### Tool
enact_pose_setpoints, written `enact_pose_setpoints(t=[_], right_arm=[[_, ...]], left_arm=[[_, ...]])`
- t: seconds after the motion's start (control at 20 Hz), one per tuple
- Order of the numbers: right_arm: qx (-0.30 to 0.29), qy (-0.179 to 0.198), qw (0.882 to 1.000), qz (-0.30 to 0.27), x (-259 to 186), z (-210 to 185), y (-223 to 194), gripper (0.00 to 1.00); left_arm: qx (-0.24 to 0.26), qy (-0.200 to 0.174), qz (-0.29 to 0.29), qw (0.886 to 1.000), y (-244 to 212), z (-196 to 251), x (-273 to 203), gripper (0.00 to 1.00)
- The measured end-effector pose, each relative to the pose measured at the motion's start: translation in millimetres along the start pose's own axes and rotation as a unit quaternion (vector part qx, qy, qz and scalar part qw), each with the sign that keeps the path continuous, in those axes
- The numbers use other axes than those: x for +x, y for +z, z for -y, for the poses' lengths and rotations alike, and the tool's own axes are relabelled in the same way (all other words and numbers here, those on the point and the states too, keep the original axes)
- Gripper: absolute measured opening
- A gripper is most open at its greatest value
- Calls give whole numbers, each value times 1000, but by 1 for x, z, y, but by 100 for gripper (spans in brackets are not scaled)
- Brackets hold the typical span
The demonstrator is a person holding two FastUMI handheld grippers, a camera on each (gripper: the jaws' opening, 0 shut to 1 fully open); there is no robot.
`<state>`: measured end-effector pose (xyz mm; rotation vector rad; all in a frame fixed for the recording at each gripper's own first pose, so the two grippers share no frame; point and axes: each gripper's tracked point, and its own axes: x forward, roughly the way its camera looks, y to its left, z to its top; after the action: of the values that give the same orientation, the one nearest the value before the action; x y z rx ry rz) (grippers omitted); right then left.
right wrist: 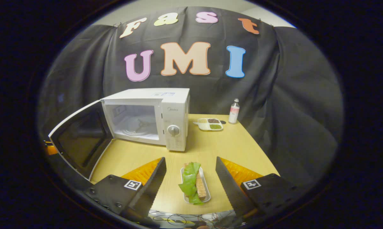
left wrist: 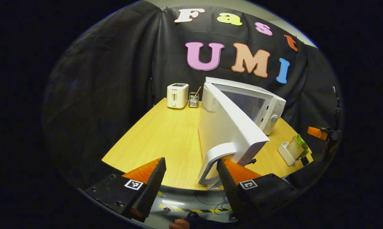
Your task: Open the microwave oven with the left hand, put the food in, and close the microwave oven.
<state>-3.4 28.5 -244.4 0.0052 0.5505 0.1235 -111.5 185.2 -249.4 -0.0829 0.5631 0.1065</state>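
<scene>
The white microwave [right wrist: 175, 114] stands at the back of the wooden table [right wrist: 242, 149] with its door [right wrist: 80, 140] swung wide to the left, so the cavity [right wrist: 134, 122] shows. In the left gripper view the door [left wrist: 226, 127] edge points at me and its curved handle [left wrist: 210, 163] sits right beside one finger [left wrist: 225, 178] of my open left gripper [left wrist: 190, 173]. The food, a sandwich with lettuce [right wrist: 191, 183] in a small white tray [right wrist: 206, 186], lies at the table's front edge. My right gripper [right wrist: 190, 167] hovers open over it, a finger on each side, apart from it. The tray [left wrist: 285, 152] also appears right of the door.
A white toaster [left wrist: 177, 95] and a wire utensil holder [left wrist: 194, 99] stand at the table's far left corner. Right of the microwave sit a divided dish [right wrist: 210, 124] of grains and a small bottle [right wrist: 233, 111]. Cables lie on the floor below the front edge.
</scene>
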Motion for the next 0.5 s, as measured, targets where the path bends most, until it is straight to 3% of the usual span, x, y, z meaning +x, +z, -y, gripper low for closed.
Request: enact_pose_setpoints(t=[0.4, 0.5], right_arm=[[-7, -7, 999, -42, 23, 4, -43, 99], [-15, -9, 999, -49, 28, 6, -53, 99]], left_arm=[[35, 20, 107, 993, 101, 4, -54, 90], [48, 44, 134, 989, 127, -1, -59, 88]])
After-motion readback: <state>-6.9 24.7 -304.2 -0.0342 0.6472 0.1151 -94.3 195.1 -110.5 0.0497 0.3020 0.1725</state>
